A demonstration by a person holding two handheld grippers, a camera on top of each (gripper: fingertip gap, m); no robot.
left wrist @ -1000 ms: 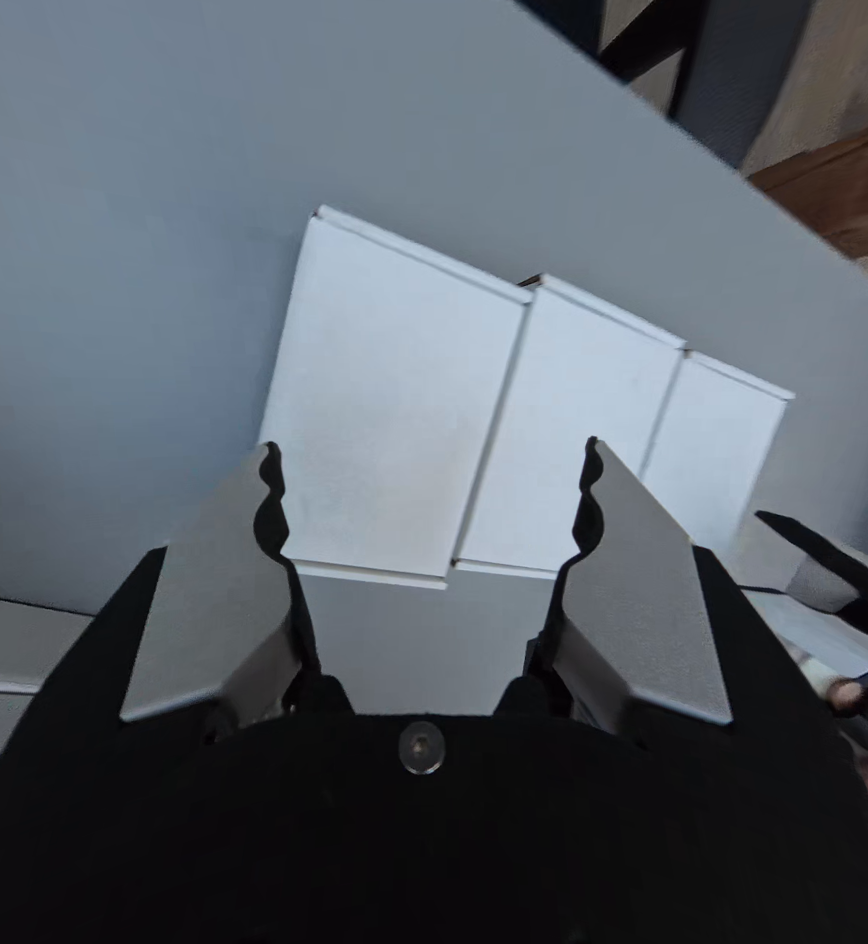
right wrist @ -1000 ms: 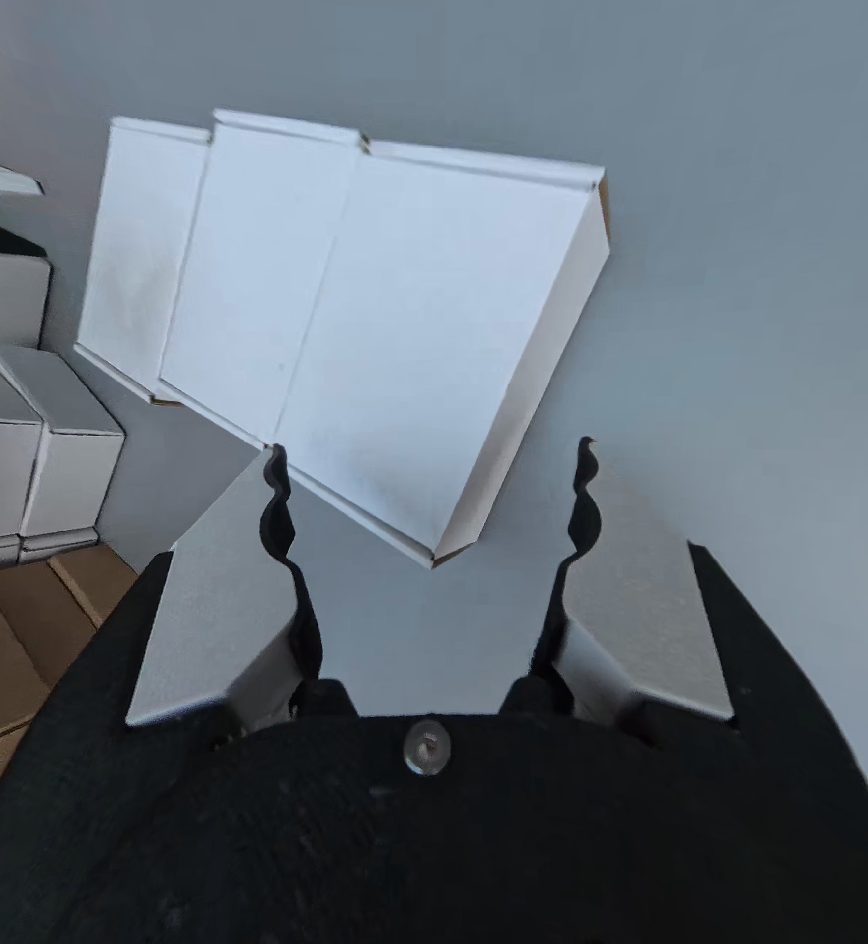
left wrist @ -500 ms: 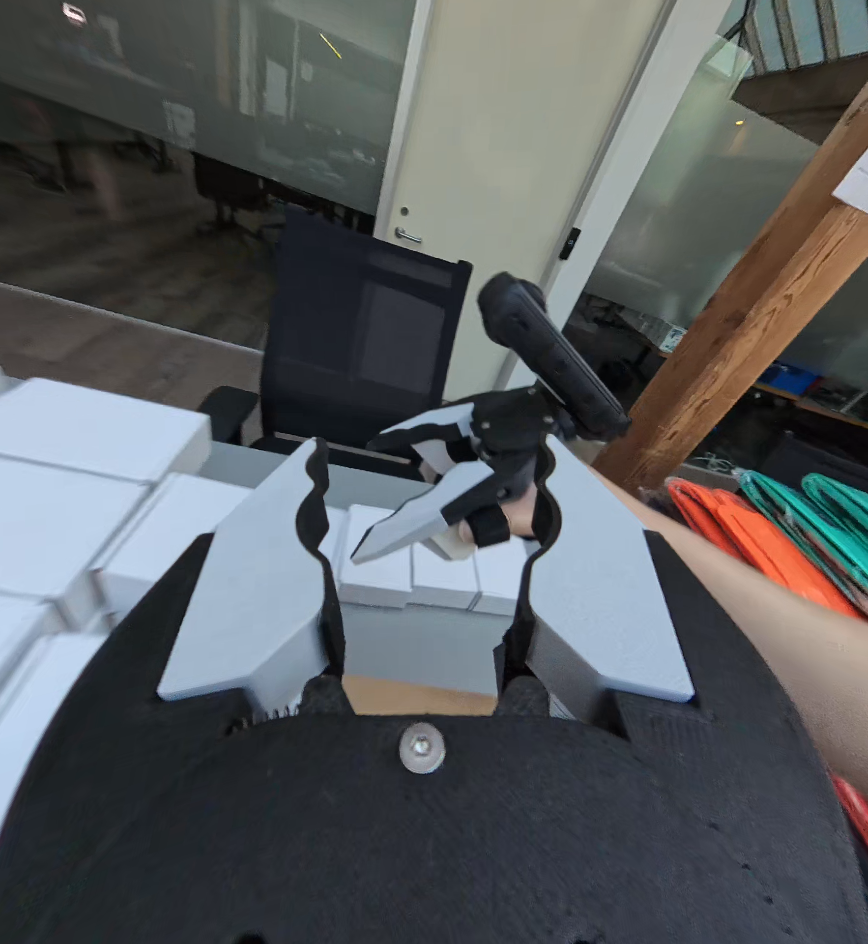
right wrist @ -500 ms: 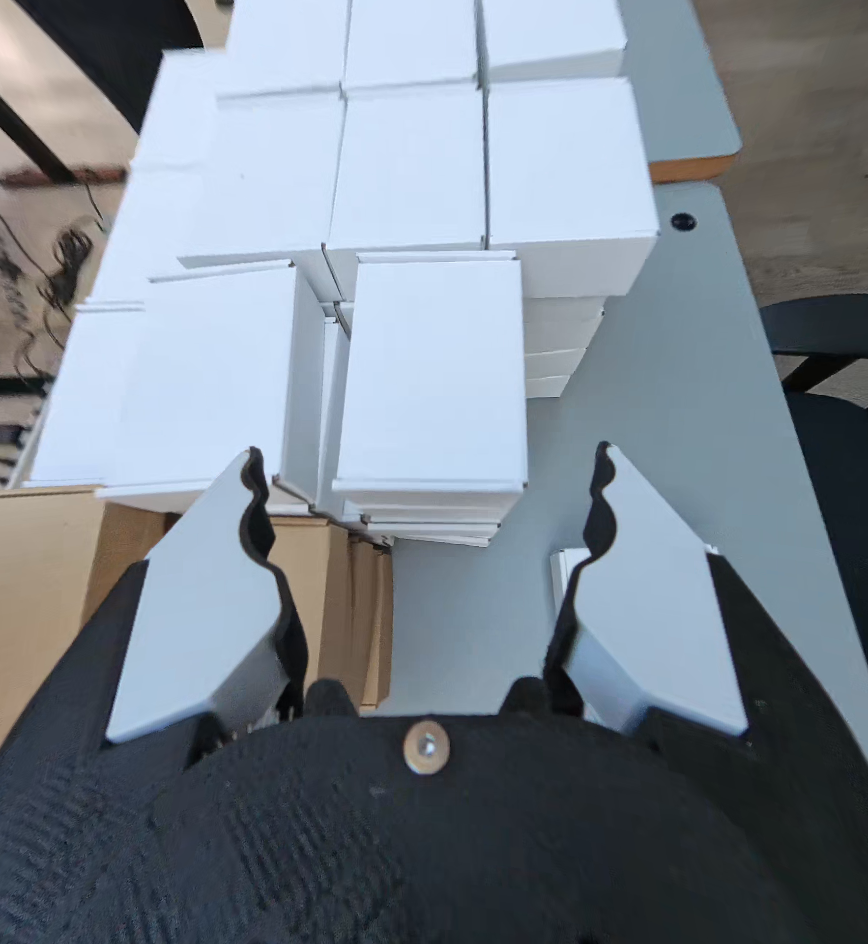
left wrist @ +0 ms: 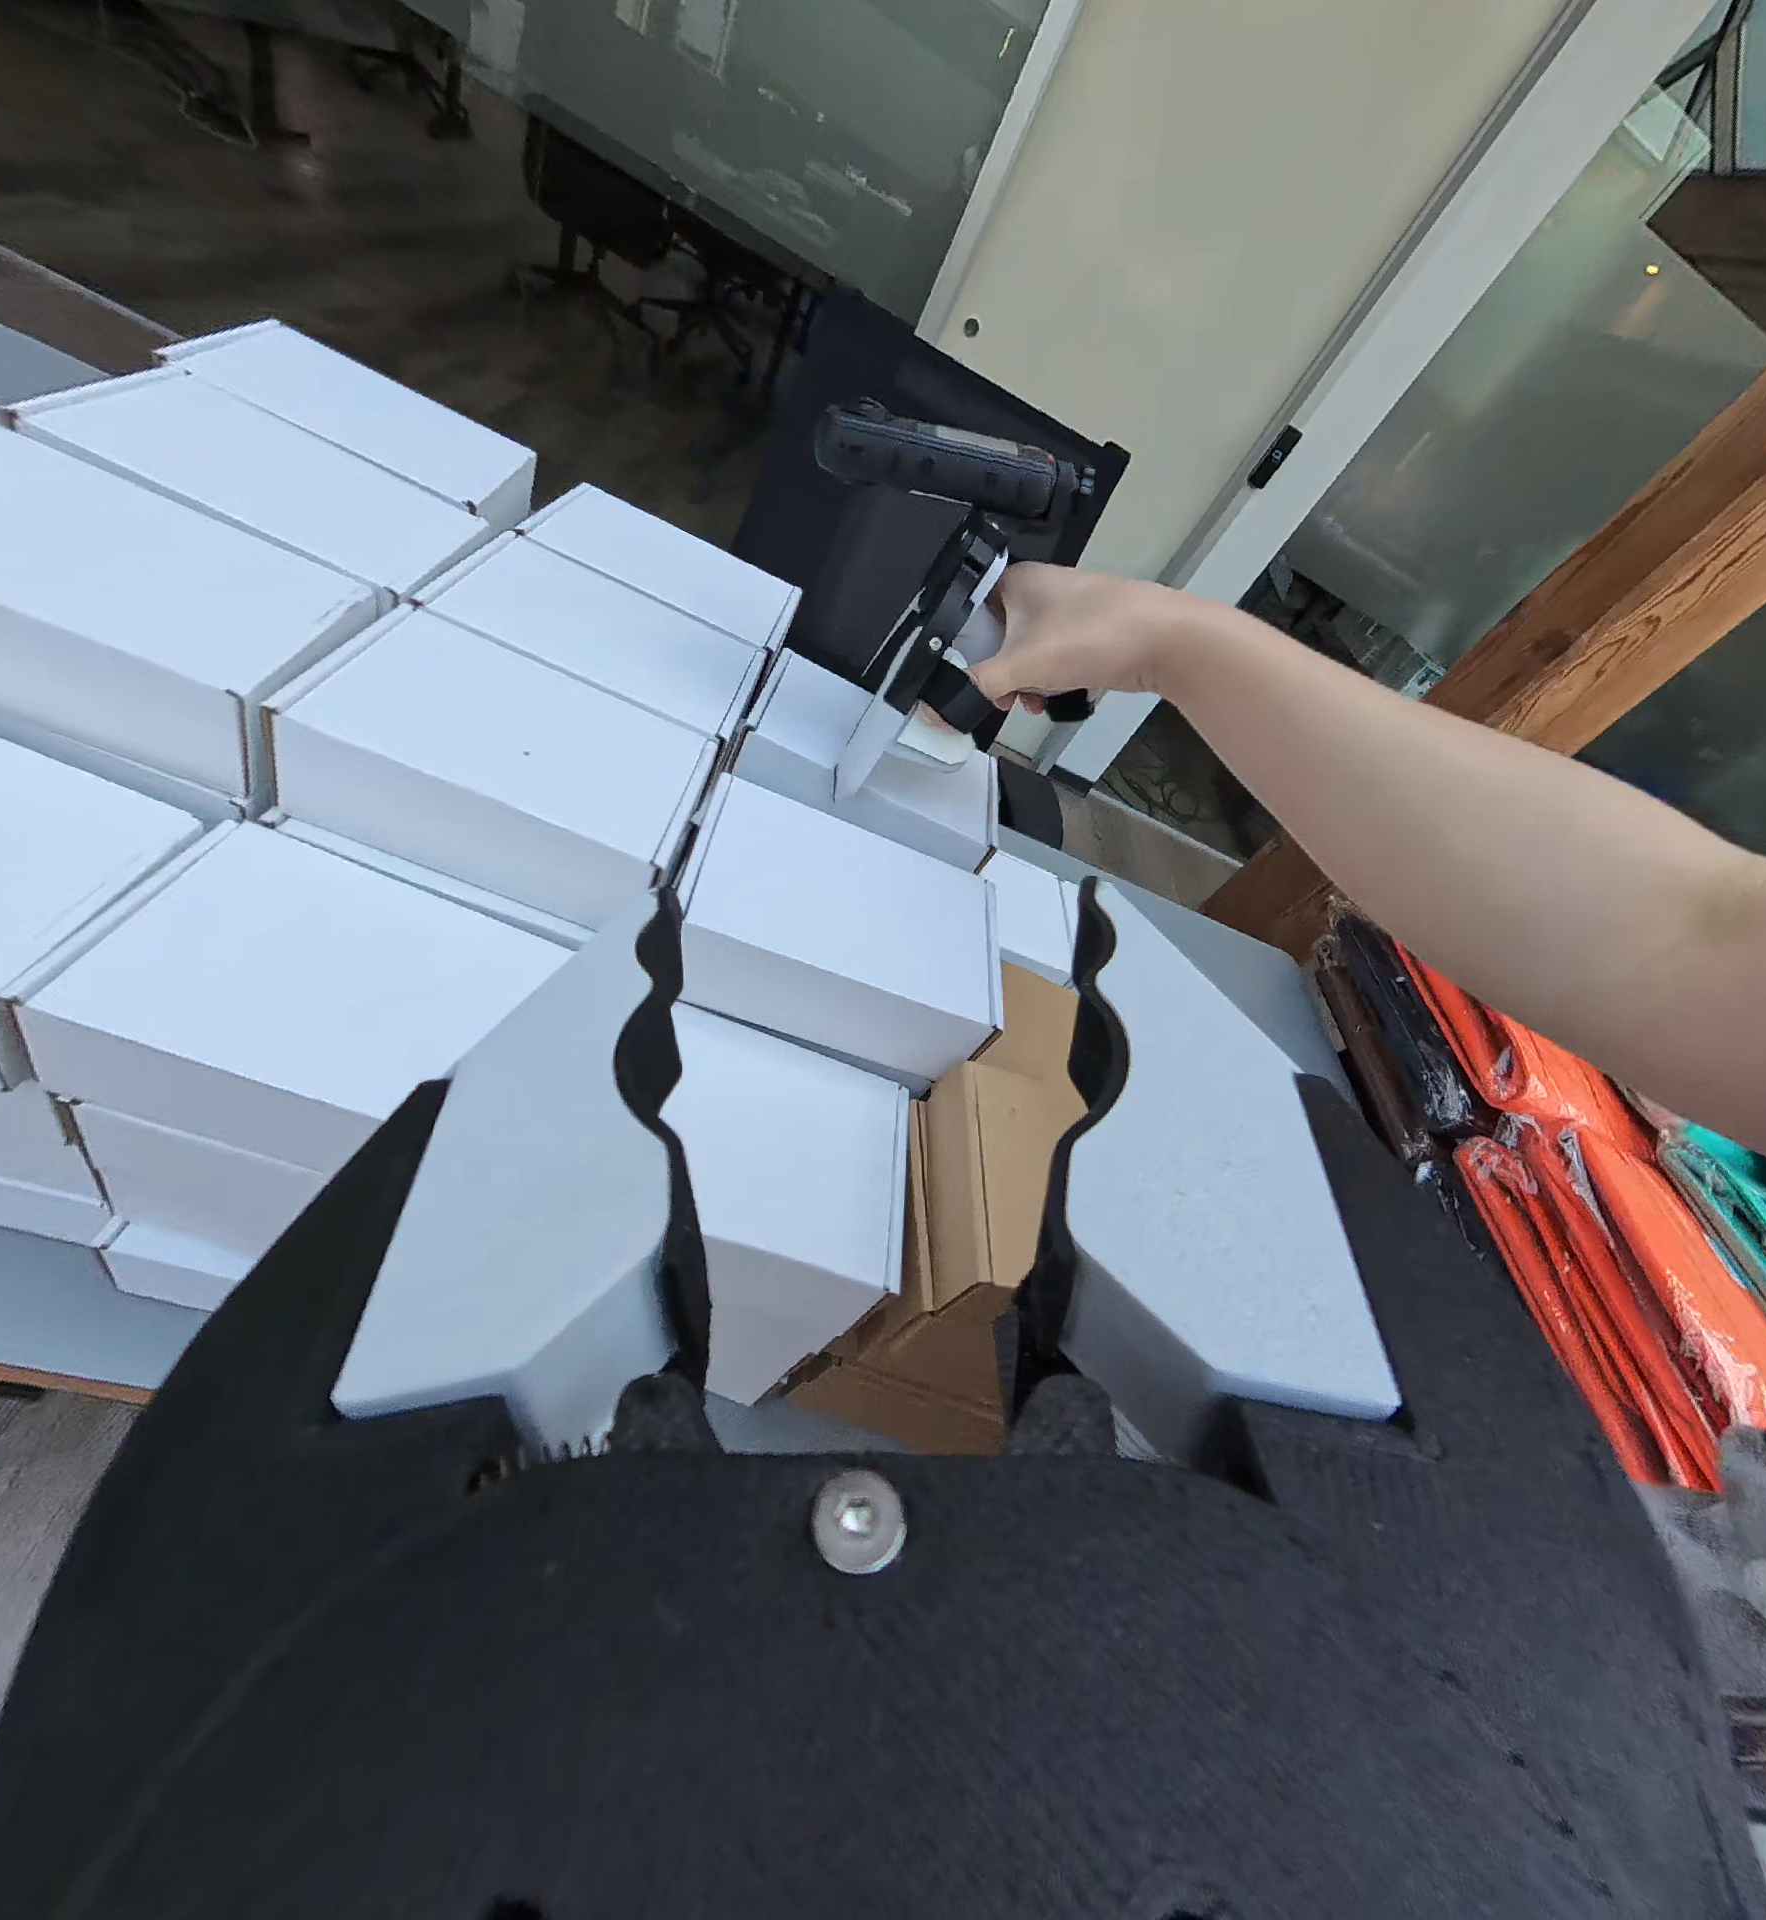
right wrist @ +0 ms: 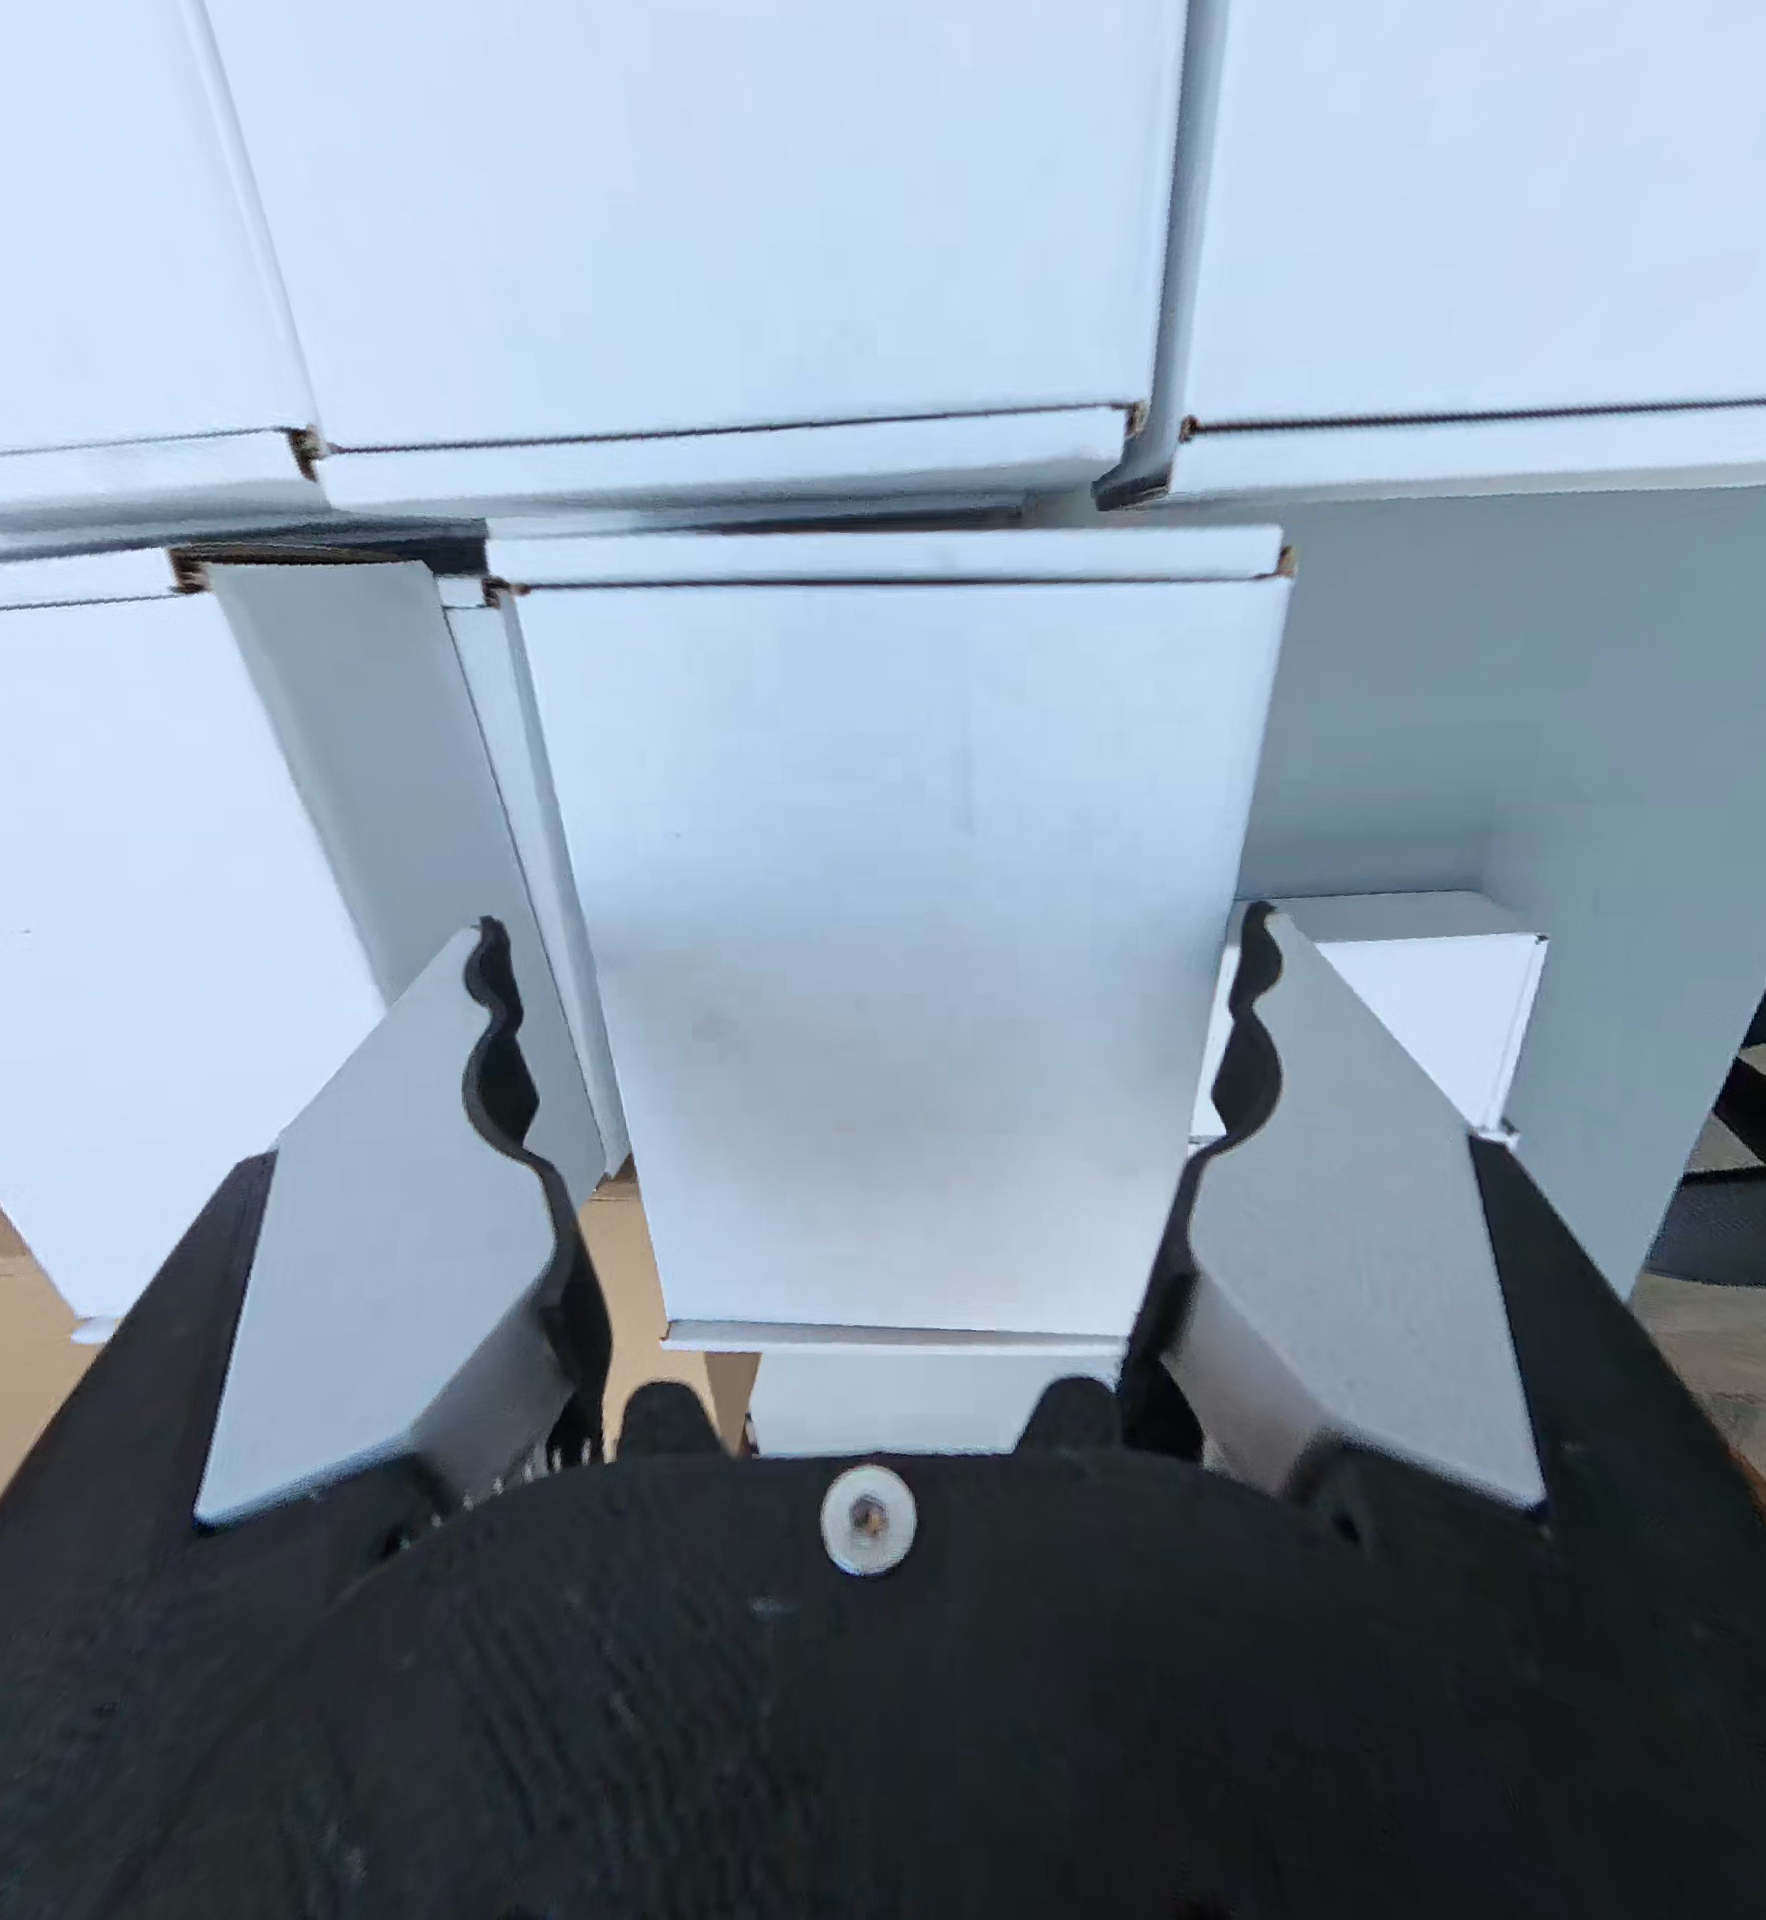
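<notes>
Your right gripper [right wrist: 874,1029] has its fingers spread wide on either side of a white box [right wrist: 900,935], the top one of a short pile at the edge of the stacked white boxes [left wrist: 463,727]. The fingers bracket its two long sides but seem not to press them yet; the view is too close for you to be sure of contact. In the left wrist view that same right gripper [left wrist: 863,764] points down onto the far corner of the stack, held by your hand [left wrist: 1050,649]. Your left gripper [left wrist: 874,997] hangs open and empty above the near end of the stack, over a box that juts past brown flattened cardboard [left wrist: 972,1236] on the grey table [left wrist: 17,1309]; it looks parked there to leave the other hand room.

Half a second ago the right gripper was well short of the pile, looking along the table; now it has closed in over one box, and the left view has swung down toward the stack
</notes>
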